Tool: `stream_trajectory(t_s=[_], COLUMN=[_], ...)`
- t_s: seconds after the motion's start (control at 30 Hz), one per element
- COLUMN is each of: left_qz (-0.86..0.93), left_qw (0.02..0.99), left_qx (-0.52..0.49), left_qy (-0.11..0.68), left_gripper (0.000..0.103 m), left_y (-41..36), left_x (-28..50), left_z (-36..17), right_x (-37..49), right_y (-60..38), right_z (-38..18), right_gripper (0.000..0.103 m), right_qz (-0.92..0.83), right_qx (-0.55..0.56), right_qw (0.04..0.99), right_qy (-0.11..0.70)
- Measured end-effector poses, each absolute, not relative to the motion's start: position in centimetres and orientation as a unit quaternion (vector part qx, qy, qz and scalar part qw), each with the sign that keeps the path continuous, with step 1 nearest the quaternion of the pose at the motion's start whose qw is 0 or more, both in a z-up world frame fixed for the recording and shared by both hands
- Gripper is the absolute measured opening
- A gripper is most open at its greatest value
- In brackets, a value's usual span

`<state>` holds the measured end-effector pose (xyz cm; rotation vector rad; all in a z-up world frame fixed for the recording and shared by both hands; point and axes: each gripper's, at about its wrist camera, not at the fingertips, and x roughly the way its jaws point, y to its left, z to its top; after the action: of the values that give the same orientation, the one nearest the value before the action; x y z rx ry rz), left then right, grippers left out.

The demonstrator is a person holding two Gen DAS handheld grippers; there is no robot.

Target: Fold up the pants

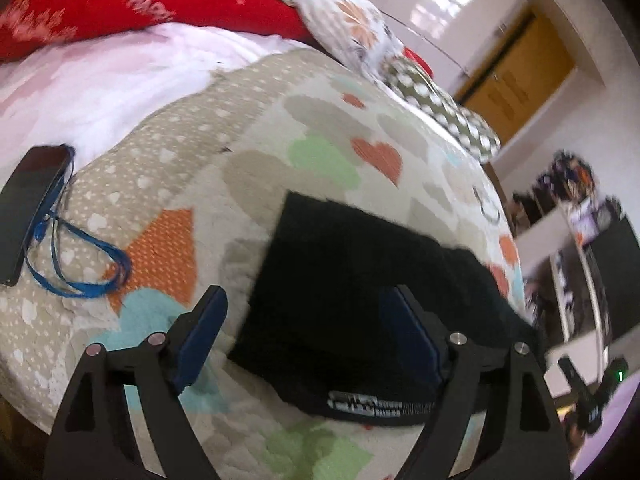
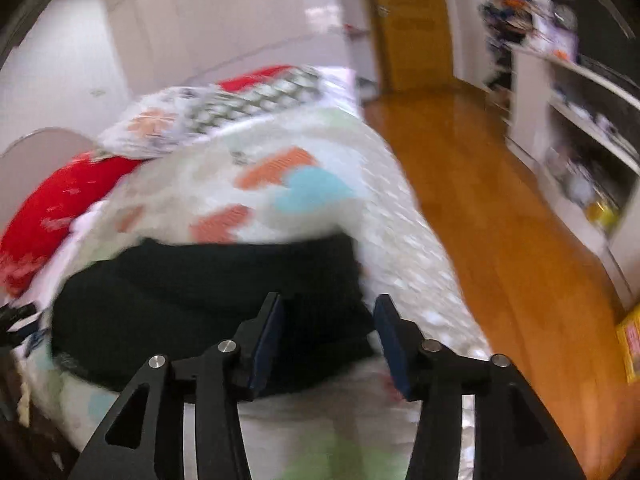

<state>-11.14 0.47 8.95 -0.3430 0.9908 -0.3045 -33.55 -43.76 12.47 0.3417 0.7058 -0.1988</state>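
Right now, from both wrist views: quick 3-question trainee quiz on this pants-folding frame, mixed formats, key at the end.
1. True or false: the left gripper is clamped on the black pants.
2. Multiple choice: what lies on the heart-print quilt at the far left of the left wrist view? A) a remote control B) a dark phone with a blue lanyard C) a book
3. Fill in: the right gripper hovers at the pants' ____ edge, jaws open.

Key: 1 false, both grippers are open and hold nothing; 2 B; 3 right.
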Motion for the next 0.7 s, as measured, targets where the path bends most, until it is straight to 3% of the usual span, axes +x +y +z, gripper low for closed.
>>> stream_trajectory(t_s=[0.23,0.47,0.57,0.6,0.63,0.67,0.7], left_qz=[-0.134,-0.14,-0.157,-0.162,-0.169,-0.173,-0.173], left_qw=[0.841,0.834,0.836,0.836,0.835,0.835,0.837], left_qx=[-0.164,-0.174,-0.174,-0.174,-0.169,-0.158,-0.146], left_qy=[0.498,0.504,0.496,0.495,0.496,0.498,0.499], left_gripper=[0.084,0.084,0.084,0.082,0.065,0.039,0.034], left_y=[0.5,0.2,-0.1,-0.2,-0.5,-0.9,-1.3], left_x=[-9.1,-7.3,-6.9,-6.8,-6.6,-6.5,-6.5], left_z=[6.4,5.3,5.3,5.4,5.5,5.7,6.0], right_x=[-26.9,-22.6,-21.7,-21.5,-21.3,-21.1,-21.1], right_y=[-28.9,-18.1,-16.2,-16.0,-15.8,-16.0,-16.4], right_z=[10.7,7.0,5.3,4.9,4.8,5.0,5.4], right_gripper=[0.051,0.051,0.045,0.034,0.031,0.018,0.003], right_qz=[0.199,0.274,0.252,0.242,0.241,0.242,0.246], right_qx=[0.1,-0.03,-0.09,-0.1,-0.096,-0.086,-0.068], right_qw=[0.903,0.88,0.881,0.882,0.883,0.884,0.886], right_qy=[0.368,0.386,0.39,0.391,0.392,0.391,0.388])
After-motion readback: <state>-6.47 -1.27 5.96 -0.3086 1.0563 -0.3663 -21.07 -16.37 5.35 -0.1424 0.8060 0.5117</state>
